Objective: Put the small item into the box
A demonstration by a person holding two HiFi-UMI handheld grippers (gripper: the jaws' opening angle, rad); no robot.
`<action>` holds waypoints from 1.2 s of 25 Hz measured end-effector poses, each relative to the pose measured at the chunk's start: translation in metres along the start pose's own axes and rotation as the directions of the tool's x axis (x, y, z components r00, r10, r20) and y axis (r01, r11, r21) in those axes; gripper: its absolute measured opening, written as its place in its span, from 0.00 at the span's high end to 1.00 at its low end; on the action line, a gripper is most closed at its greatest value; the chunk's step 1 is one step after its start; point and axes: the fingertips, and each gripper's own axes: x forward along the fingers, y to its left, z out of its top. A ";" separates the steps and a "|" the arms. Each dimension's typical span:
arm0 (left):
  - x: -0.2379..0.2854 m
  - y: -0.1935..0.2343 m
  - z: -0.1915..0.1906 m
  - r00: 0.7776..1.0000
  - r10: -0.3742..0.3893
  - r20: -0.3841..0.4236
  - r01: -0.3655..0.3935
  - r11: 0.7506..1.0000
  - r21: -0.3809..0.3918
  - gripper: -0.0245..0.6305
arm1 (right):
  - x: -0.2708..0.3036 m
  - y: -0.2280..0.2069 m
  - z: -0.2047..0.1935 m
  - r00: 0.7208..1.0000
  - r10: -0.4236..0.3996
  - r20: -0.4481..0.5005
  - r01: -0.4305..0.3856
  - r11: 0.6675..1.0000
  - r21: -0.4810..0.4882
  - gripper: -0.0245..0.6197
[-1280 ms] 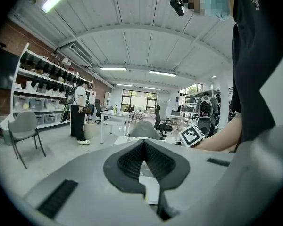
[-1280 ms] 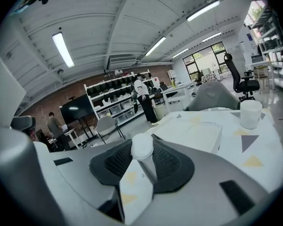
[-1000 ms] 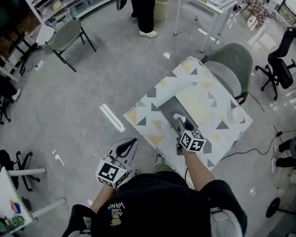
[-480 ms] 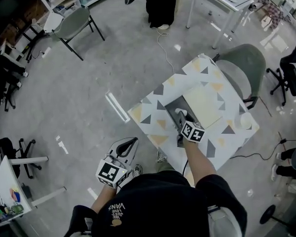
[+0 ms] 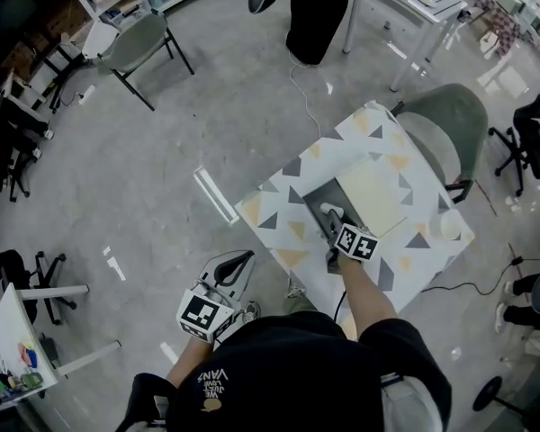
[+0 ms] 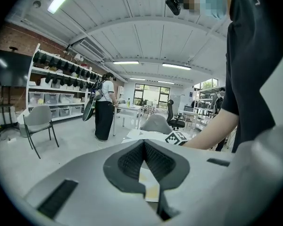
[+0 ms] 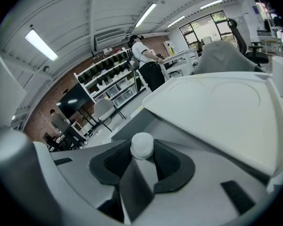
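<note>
Step in hand: placing, right at the point of release. Over the grey box (image 5: 311, 190) on the patterned desk (image 5: 268, 207), the right gripper (image 5: 329, 218), angled down and away into the open cavity. Pale lid (image 5: 371, 192) folded flat to the right of the box. Between the pads (image 7: 167, 162), the small item (image 7: 142, 145), a white rounded piece touched on both sides. Jaws just eased open a little, grip not yet let go. Contact of item with box bottom: not readable in any view. Off the desk to the near left, low over the floor, the left gripper (image 5: 244, 258), clenched tip to tip on nothing and idle in this step. Judgement: task most of the way along, item at the box but not yet deposited. Needed next: spread the jaws fully with the item low in the cavity, to avoid a bounce or roll; then draw back up and toward the body, clear of box wall and lid. Risk: item clinging to one pad and lifting out on the retreat.
</note>
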 end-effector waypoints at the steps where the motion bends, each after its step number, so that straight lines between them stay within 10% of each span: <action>1: 0.000 0.001 0.001 1.000 0.000 0.001 0.000 1.000 0.001 0.95 | 0.000 -0.001 -0.001 1.000 -0.001 -0.005 0.001 1.000 0.012 0.76; 17: -0.006 0.012 -0.004 1.000 0.012 0.006 -0.012 1.000 -0.011 0.95 | 0.005 -0.029 -0.025 0.977 -0.172 -0.128 0.190 0.971 0.146 0.70; 30: -0.009 0.007 -0.005 1.000 -0.007 0.006 0.007 1.000 0.004 0.95 | -0.004 -0.022 -0.017 0.984 -0.165 -0.059 0.173 0.967 0.185 0.63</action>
